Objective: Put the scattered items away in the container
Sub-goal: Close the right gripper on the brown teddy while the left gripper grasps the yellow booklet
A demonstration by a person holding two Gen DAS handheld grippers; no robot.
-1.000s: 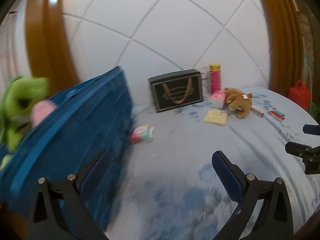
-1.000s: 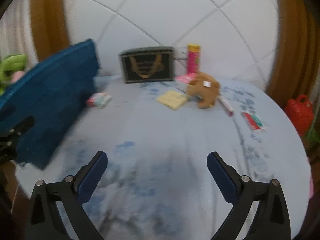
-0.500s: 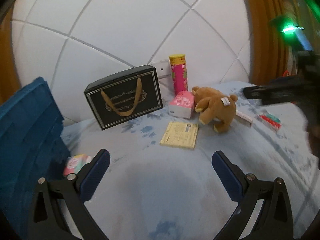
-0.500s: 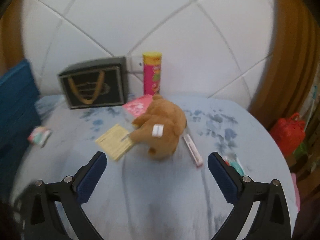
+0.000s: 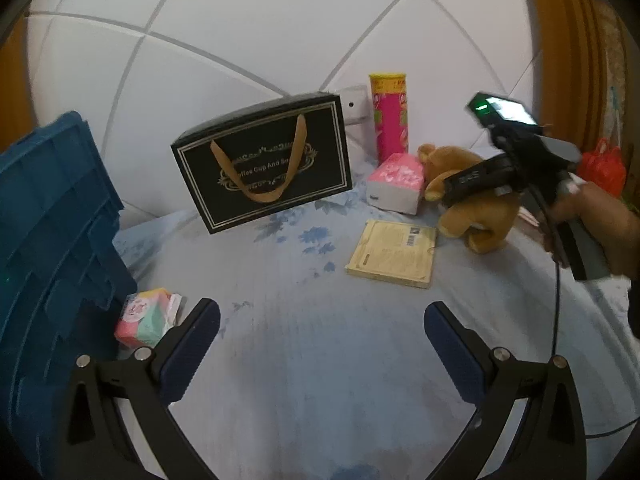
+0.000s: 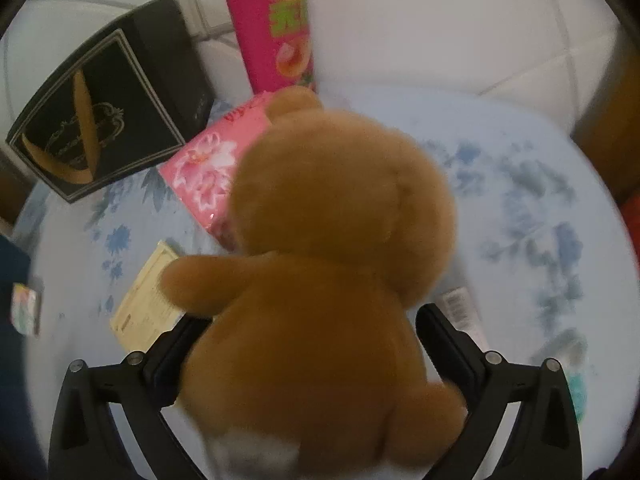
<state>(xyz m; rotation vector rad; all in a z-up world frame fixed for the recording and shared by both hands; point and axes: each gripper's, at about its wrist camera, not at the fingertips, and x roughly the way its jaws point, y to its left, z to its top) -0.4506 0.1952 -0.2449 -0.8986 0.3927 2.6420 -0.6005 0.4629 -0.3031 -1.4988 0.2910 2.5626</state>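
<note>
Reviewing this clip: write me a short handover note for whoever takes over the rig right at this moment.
Right gripper: jaws have just been closing around the brown teddy bear; a firm grip cannot be confirmed.
Left gripper: open, empty, above the bedsheet.
Blue crate: at the left edge.
Still out: bear, small pastel packet beside the crate, yellow card pack, pink tissue pack, pink chips tube.
Done: nothing from this group is in the crate yet.
Next: secure the bear, carry it to the crate, then the rest.
</note>
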